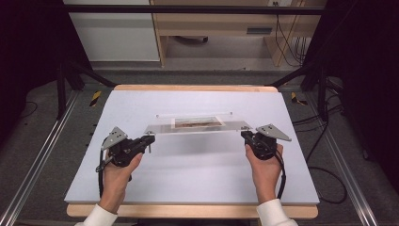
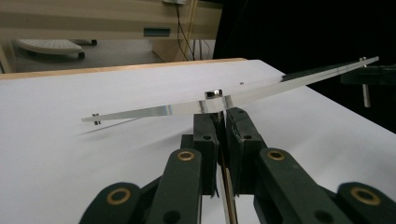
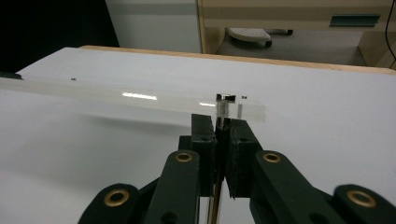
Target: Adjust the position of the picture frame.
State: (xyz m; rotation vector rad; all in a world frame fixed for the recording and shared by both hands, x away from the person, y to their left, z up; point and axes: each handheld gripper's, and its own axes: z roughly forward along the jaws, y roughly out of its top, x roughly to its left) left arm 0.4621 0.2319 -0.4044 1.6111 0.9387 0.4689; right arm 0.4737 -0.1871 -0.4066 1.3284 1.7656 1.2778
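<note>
A long clear plate hangs level above the white table, with a brownish rectangle showing in its middle. My left gripper is shut on a small metal post at the plate's left end. My right gripper is shut on a like post at the right end. In the left gripper view the plate runs edge-on to the far right gripper. In the right gripper view the plate casts a shadow on the table below it.
The white table top has a wooden edge at the back. A thin pale line with a small mark at each end shows just behind the plate. Dark frame posts and cables stand at both sides.
</note>
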